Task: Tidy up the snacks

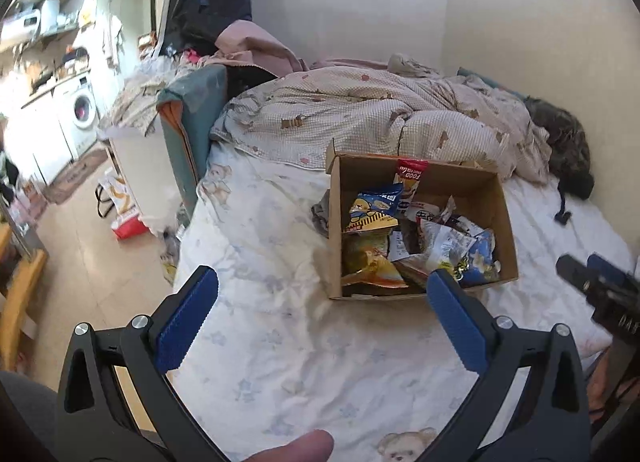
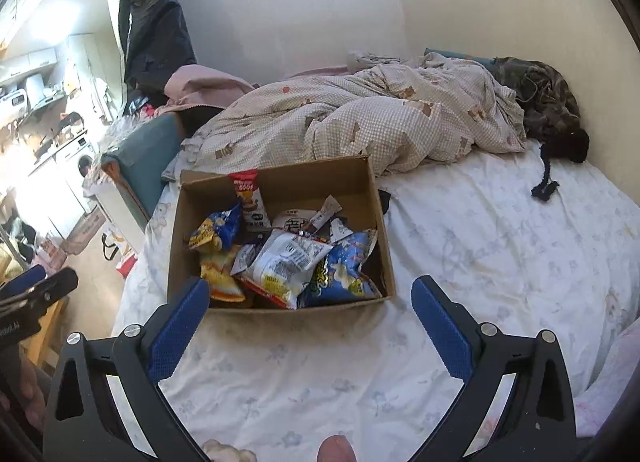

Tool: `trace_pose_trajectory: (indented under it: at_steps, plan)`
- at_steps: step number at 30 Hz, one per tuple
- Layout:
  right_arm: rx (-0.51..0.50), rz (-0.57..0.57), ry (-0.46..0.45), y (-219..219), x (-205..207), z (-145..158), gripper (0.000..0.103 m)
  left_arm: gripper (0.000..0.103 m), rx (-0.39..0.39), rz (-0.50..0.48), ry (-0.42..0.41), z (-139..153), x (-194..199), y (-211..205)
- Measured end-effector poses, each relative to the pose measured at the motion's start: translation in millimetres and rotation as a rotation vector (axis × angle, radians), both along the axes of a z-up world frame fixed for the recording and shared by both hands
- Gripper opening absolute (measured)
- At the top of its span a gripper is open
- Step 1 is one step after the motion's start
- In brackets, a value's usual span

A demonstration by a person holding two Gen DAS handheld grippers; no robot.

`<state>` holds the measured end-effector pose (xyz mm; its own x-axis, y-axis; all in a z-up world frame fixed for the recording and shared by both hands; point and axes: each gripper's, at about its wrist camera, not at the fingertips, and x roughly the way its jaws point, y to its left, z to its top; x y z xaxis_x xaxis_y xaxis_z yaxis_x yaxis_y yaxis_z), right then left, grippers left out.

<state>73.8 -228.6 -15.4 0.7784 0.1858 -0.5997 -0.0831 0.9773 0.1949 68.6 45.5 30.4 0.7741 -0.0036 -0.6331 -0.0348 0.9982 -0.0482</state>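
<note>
An open cardboard box (image 1: 505, 222) (image 2: 176, 246) sits on the bed, full of several snack packets: a blue and yellow bag (image 1: 374, 210) (image 2: 218, 228), a white bag (image 2: 286, 262), a blue bag (image 2: 344, 266), an orange bag (image 1: 372, 266) (image 2: 220, 274) and a red-topped packet (image 1: 408, 178) (image 2: 250, 198) standing against the far wall. My left gripper (image 1: 322, 286) is open and empty, above the sheet just in front of the box. My right gripper (image 2: 310, 294) is open and empty, at the box's near edge. Each gripper shows at the other view's edge.
The bed sheet (image 2: 480, 246) is white with a faint print. A rumpled checked duvet (image 1: 360, 114) (image 2: 360, 118) lies behind the box, with a dark camouflage garment (image 2: 548, 94) at the far right. A teal headboard (image 1: 188, 134) and kitchen floor lie left.
</note>
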Motion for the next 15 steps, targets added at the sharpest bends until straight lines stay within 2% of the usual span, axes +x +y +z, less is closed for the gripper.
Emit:
trace_pose_trajectory:
  at_steps: [10,15]
  plan:
    - [-0.035,0.003,0.014,18.4,-3.6,-12.2,0.103,0.103,0.035,0.023,0.029,-22.7,6.2,-3.6]
    - [-0.036,-0.009,0.0,20.7,0.3,-12.7,0.103,0.103,0.04,-0.005,0.029,-24.1,4.5,-10.6]
